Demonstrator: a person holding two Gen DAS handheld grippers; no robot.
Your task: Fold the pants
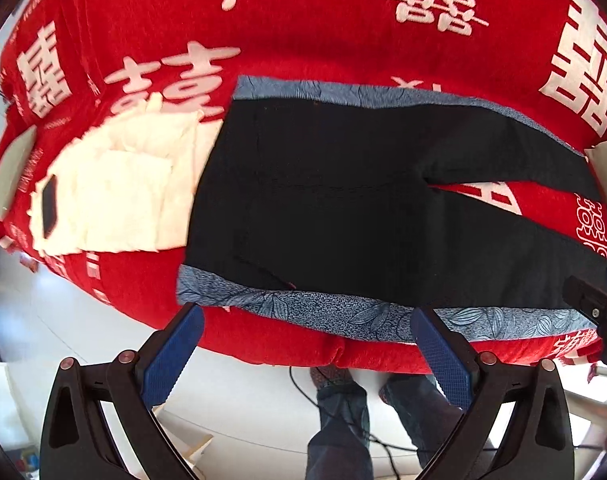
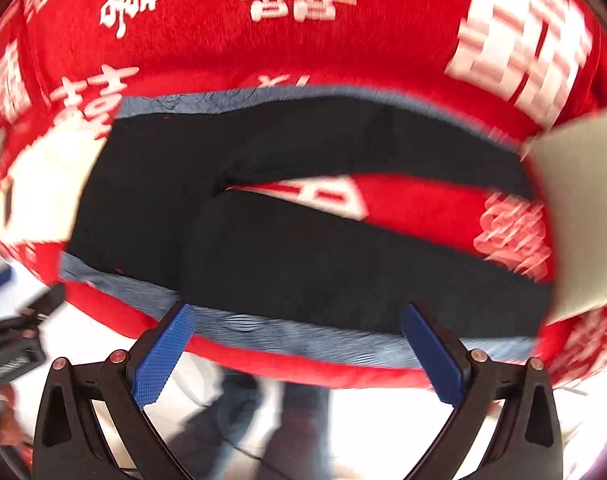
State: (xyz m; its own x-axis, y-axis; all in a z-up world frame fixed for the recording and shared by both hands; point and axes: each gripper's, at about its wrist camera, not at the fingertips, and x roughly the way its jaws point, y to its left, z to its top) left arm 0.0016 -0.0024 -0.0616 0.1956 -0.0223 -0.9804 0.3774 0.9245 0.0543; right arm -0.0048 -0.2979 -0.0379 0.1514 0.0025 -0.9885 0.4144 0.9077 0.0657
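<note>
**Pants are lying flat, no fold made yet**

The dark pants point(image 1: 323, 208) are lying spread out on the red blanket point(image 1: 323, 20) with white writing on it. The two legs are lying apart, with a bit of red showing between them. The pants have blue patterned strips point(image 1: 343, 314) running along their near and far sides. I cannot tell if the strips are part of the pants or a cloth under them.

The folding is not looking started. No part of the pants is lying over another part. I think all the folds are still left to do: one leg onto the other, then the long shape folded shorter.

The left claw point(image 1: 305, 354) is hanging in the air just in front of the pants' near edge, close to the waist end. Its blue pads point(image 1: 171, 354) are wide apart and holding nothing. The right claw point(image 2: 299, 354) is hanging in front of the pants' near edge too, more toward the legs. Its pads are also wide apart and empty. That picture is blurry.

A pile of white cloths point(image 1: 123, 184) is lying just beside the waist of the pants, touching it or nearly so. A small dark thing point(image 1: 49, 210) is sitting on that pile. Something pale point(image 2: 575, 208) is sitting at the leg ends. Both could be getting in the way when the pants are being folded.
</note>
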